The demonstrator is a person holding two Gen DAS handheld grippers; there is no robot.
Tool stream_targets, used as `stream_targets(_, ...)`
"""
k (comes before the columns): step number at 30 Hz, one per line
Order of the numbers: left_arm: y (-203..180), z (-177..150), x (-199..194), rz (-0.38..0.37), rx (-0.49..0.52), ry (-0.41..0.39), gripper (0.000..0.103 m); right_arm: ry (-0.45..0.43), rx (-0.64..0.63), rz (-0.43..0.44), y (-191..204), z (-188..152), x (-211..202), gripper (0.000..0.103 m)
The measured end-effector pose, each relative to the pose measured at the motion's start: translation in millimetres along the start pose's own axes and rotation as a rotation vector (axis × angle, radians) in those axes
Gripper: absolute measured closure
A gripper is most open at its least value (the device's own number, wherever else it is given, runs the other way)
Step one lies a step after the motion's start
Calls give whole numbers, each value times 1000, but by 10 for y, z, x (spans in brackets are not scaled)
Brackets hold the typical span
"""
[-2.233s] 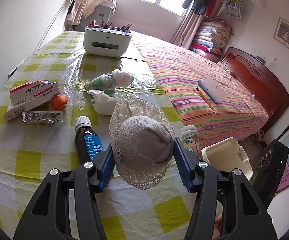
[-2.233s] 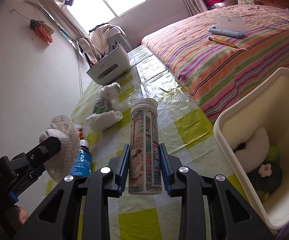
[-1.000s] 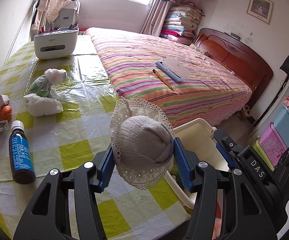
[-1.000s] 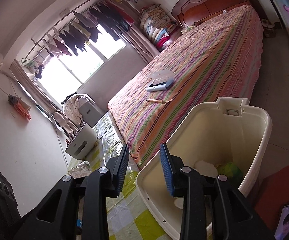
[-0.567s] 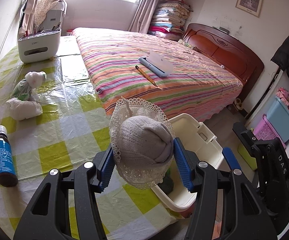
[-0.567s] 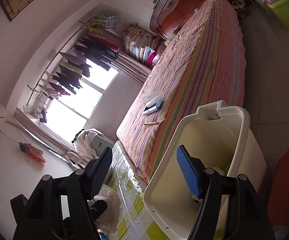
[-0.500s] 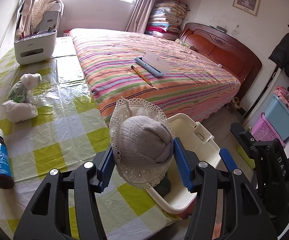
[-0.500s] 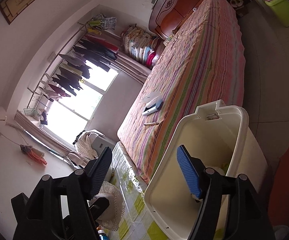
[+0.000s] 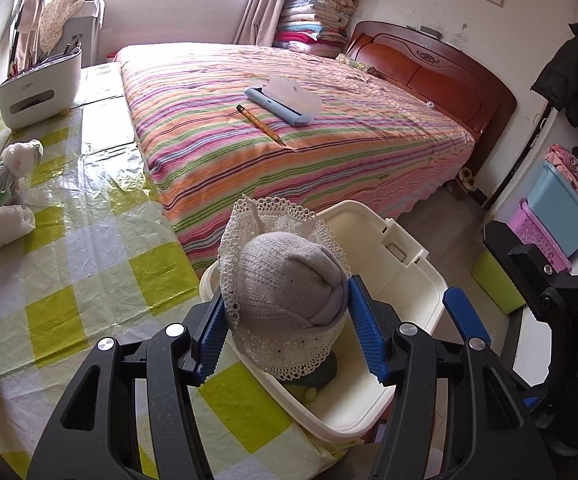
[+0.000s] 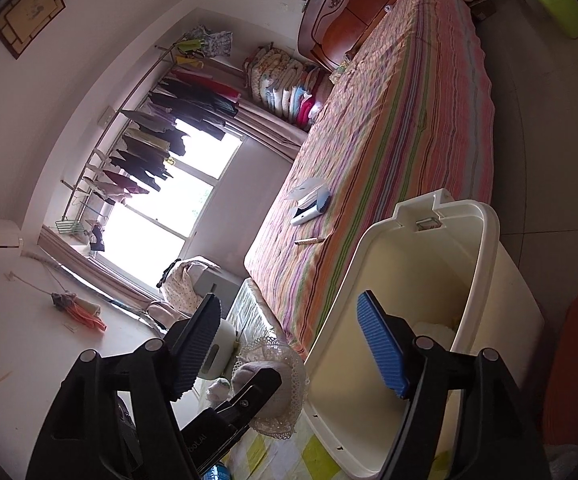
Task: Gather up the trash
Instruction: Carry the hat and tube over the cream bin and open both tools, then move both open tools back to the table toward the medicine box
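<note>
Left tongs [image 9: 285,330] gripped the lace-brimmed knitted hat [image 9: 285,288] at lower centre, jaws easing apart, directly above the cream bin [image 9: 417,280] beside the table [image 9: 69,248]. Right tongs [image 10: 289,344] were empty and opening over the bin. A good release probably meant spreading wider so the brim cleared the rim.

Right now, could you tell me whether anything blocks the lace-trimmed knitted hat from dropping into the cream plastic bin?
Nothing visible does. The lace-trimmed knitted hat sits between the left gripper's opening jaws over the open, lidless cream plastic bin.

Left hand-held gripper [image 9: 287,338] tilted downward, jaws opening around a held item; right hand-held gripper [image 10: 289,350] rolled sideways, jaws opening, empty.
</note>
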State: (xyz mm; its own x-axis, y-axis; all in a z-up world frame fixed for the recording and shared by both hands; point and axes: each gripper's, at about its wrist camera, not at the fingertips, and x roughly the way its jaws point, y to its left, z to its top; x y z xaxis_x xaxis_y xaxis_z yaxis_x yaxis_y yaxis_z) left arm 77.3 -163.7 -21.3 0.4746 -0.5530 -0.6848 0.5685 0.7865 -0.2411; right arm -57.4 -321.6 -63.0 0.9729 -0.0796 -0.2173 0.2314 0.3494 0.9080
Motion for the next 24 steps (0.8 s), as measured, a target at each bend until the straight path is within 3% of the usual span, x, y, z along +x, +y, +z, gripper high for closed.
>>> stream_targets(2, -31, -5, -5, 4, 15, -7, 39, 2, -7, -2, 15, -7, 4, 34)
stream_targets(4, -60, -21, -46, 25, 25, -27, 12, 2, -17, -1, 21, -10, 3, 34)
stream_targets(5, -64, -25, -66, 44, 24, -39, 9, 1, -21, -2, 29, -14, 1, 34)
stream_targets(9, -2, -14, -170, 73, 9, -70, 8, 2, -39, -3, 54, -31, 1, 34)
stream_targets(17, 426, 74, -433, 125, -144, -116, 8, 28, -80, -7, 129, -91, 64, 34)
stream_targets(24, 812, 98, -625, 169, -216, -133, 8, 66, -179, -23, 293, -206, 146, 34)
